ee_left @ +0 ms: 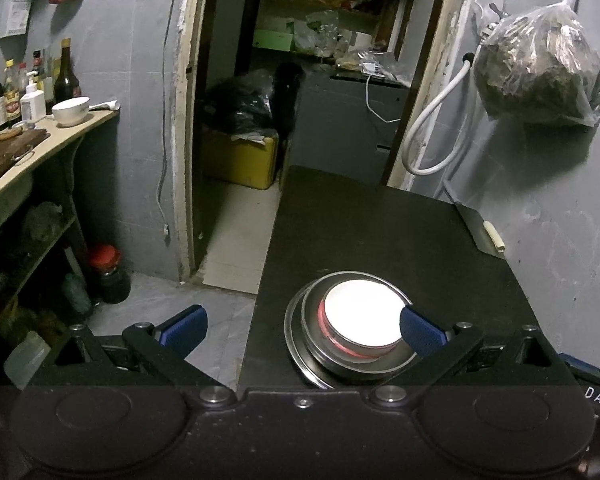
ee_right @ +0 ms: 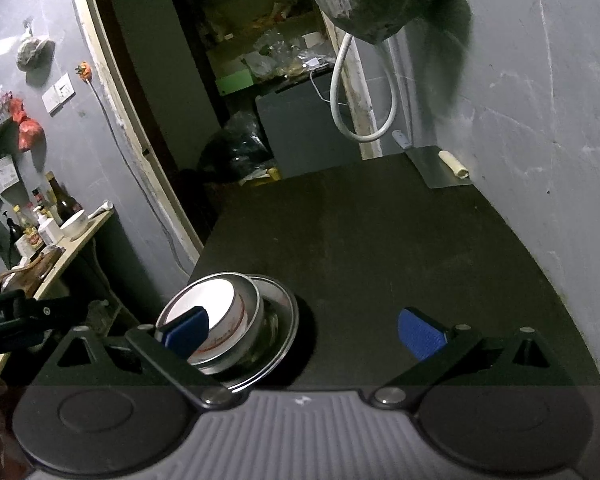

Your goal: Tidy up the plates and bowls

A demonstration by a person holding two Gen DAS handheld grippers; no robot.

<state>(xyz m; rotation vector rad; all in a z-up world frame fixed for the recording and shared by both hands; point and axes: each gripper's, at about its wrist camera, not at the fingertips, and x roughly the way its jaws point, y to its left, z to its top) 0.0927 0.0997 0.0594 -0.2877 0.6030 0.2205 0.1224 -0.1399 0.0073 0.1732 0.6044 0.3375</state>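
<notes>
Stack point(ee_left: 350, 334) sits right of my spread, empty left gripper point(ee_left: 302, 330), left of my equally spread, empty right gripper point(ee_right: 304, 330); left nearer.

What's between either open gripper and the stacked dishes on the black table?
Nothing visible. The white bowl sits nested in the metal dishes on the black table; left gripper and right gripper flank the stack, unobstructed.

A white bowl point(ee_left: 363, 312) with a red band sits upright inside a steel bowl point(ee_left: 320, 346), nested on a steel plate point(ee_left: 294, 350), stacked at the black worktop's point(ee_left: 380, 232) 7 o'clock corner.
</notes>
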